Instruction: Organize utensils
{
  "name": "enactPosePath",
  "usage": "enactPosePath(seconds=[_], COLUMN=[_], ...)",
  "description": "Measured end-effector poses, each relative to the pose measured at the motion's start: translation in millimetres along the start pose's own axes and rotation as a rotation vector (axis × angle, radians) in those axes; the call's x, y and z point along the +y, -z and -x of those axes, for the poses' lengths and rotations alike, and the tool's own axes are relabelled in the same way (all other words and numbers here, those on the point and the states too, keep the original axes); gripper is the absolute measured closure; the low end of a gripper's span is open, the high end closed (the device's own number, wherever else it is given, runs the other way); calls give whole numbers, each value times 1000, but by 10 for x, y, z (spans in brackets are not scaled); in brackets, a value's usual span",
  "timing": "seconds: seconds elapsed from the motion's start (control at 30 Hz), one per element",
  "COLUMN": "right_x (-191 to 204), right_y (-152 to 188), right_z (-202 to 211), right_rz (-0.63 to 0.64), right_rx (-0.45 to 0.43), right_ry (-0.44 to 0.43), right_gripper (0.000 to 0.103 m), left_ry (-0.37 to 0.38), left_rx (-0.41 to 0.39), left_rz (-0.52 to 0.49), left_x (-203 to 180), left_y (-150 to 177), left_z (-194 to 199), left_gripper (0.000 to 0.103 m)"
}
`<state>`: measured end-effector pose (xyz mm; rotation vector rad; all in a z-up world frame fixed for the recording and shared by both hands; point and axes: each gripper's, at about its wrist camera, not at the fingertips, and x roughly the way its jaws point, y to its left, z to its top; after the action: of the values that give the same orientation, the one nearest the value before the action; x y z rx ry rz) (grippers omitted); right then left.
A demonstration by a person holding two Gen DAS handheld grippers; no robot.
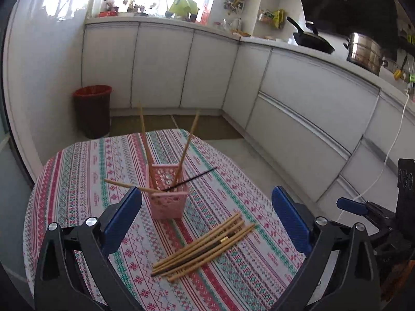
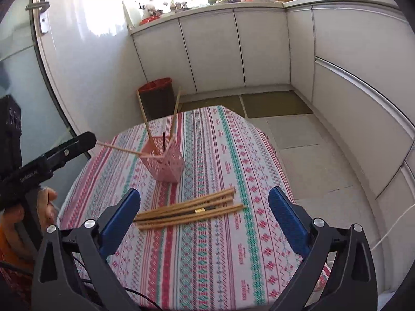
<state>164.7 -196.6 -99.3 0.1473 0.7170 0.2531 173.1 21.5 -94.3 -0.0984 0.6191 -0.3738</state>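
A pink perforated holder (image 1: 168, 195) (image 2: 163, 160) stands on the patterned tablecloth (image 1: 77, 181) (image 2: 220, 246) with three wooden chopsticks and one black chopstick (image 1: 192, 178) leaning in it. A pile of several wooden and dark chopsticks (image 1: 205, 246) (image 2: 189, 211) lies on the cloth in front of the holder. My left gripper (image 1: 207, 223) is open and empty, hovering above the pile and the holder. My right gripper (image 2: 205, 220) is open and empty, just above the near side of the pile.
A red-lined bin (image 1: 92, 111) (image 2: 157, 98) stands on the floor beyond the table. White cabinets (image 1: 160, 64) run along the back and right. The right gripper shows at the right edge of the left wrist view (image 1: 363, 207); the left one at the left edge of the right wrist view (image 2: 64, 150).
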Motion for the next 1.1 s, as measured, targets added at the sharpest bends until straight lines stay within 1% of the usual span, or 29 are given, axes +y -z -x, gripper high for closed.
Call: enactPosePath(seconds=[0.1, 0.17, 0.27, 0.37, 0.43, 0.5, 0.53, 0.6, 0.63, 0.67, 0.73, 0.8, 0.83, 0.9, 0.93, 1.03, 1.1], right_x=[-62, -114, -141, -229, -310, -346, -360, -384, -401, -417, -470, -527, -553, -603, -621, -657, -673], right_y=[207, 321, 451, 568, 630, 657, 670, 686, 696, 715, 722, 723, 716, 711, 708, 706, 707], right_z=[53, 83, 160, 225, 232, 272, 284, 285, 280, 280, 286, 290, 288, 276, 266, 233, 218], right_rz=[13, 21, 40, 8, -32, -40, -37, -34, -34, -36, -52, -71, -79, -95, -103, -113, -118], right_rx=[35, 60, 42, 33, 53, 44, 37, 37, 38, 38, 33, 24, 20, 22, 25, 32, 34], right_ry=[-19, -42, -35, -52, -72, -89, -88, -89, -90, -88, -88, -90, -87, -90, -93, -95, -97], right_gripper=[7, 7, 7, 7, 7, 7, 7, 7, 7, 7, 7, 7, 7, 7, 7, 7, 7], left_ry=[41, 55, 79, 102, 110, 152, 199, 345, 392, 420, 478, 466, 476, 466, 474, 463, 469], left_rx=[102, 164, 260, 392, 473, 540, 572, 646, 669, 684, 727, 754, 774, 790, 803, 828, 841], left_rz=[-39, -77, -115, -173, -236, -285, -299, -320, -346, -379, -412, -425, -419, -419, -413, -422, -430], left_x=[-118, -198, -293, -397, -510, -629, -690, -824, -883, -936, -1009, -1046, -1059, -1078, -1088, -1126, -1153], left_y=[99, 164, 278, 387, 502, 574, 596, 624, 640, 648, 658, 653, 646, 655, 667, 722, 762], left_z=[-216, -374, -623, -913, -1100, -1264, -1338, -1455, -1507, -1567, -1698, -1859, -1939, -2096, -2168, -2322, -2389], left_gripper=[7, 7, 7, 7, 7, 7, 7, 7, 7, 7, 7, 7, 7, 7, 7, 7, 7])
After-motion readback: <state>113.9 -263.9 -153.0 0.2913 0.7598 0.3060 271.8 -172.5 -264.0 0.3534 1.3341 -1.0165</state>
